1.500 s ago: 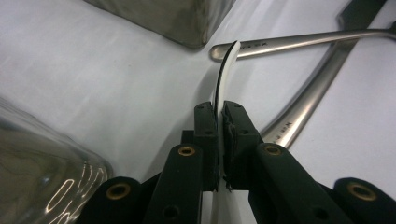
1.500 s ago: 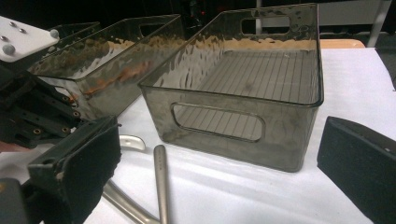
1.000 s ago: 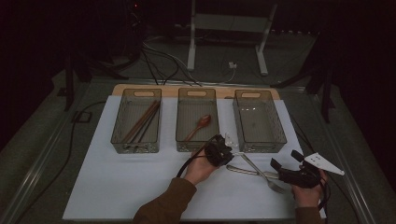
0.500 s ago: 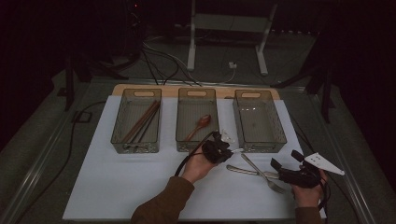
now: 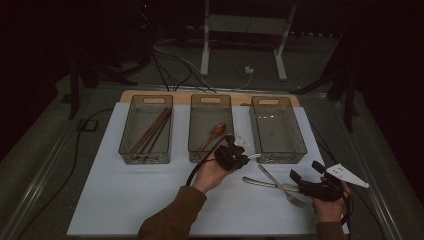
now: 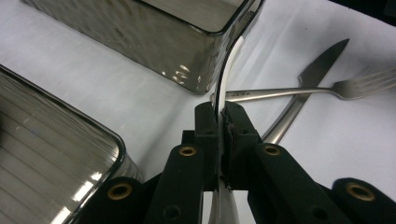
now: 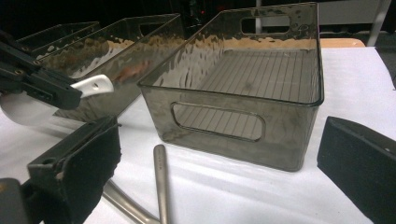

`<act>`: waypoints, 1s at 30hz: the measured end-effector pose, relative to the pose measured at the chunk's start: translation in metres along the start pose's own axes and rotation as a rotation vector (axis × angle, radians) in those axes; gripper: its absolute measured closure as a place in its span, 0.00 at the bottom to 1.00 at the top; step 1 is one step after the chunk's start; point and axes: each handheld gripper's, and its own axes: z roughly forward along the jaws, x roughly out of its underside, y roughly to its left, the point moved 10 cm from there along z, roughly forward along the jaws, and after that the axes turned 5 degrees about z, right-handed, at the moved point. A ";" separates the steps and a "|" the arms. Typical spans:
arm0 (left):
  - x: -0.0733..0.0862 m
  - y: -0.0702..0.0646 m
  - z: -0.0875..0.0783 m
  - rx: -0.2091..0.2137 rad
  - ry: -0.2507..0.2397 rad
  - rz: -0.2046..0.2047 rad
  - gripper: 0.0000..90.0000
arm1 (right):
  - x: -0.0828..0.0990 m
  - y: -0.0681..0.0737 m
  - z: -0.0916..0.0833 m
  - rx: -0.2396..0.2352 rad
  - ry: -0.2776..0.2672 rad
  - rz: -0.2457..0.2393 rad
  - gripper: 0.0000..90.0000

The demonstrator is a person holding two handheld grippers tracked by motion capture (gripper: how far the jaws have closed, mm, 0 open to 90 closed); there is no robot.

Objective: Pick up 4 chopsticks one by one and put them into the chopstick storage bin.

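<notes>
Three smoky bins sit in a row on the white surface (image 5: 100, 200). From above, the left hand-held gripper (image 5: 234, 156) holds a white spoon (image 5: 243, 142) between the middle bin (image 5: 210, 128) and the right bin (image 5: 276, 128); best lifted clear of both rims.

Left gripper view: jaws clamped on the spoon's handle (image 6: 223, 84), with the bin wall (image 6: 177, 60) close by.

Right gripper view: jaws spread empty, and open room before the right bin (image 7: 252, 93).
</notes>
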 end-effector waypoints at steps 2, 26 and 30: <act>-0.001 0.001 -0.002 -0.002 -0.003 -0.007 0.97 | 0.000 0.000 0.000 0.000 0.000 0.000 0.00; -0.013 0.016 -0.020 -0.020 -0.028 -0.028 0.97 | 0.000 0.000 0.000 0.001 0.000 0.001 0.00; -0.015 0.018 -0.023 -0.024 -0.032 -0.030 0.97 | 0.000 0.000 0.000 0.001 0.000 0.002 0.00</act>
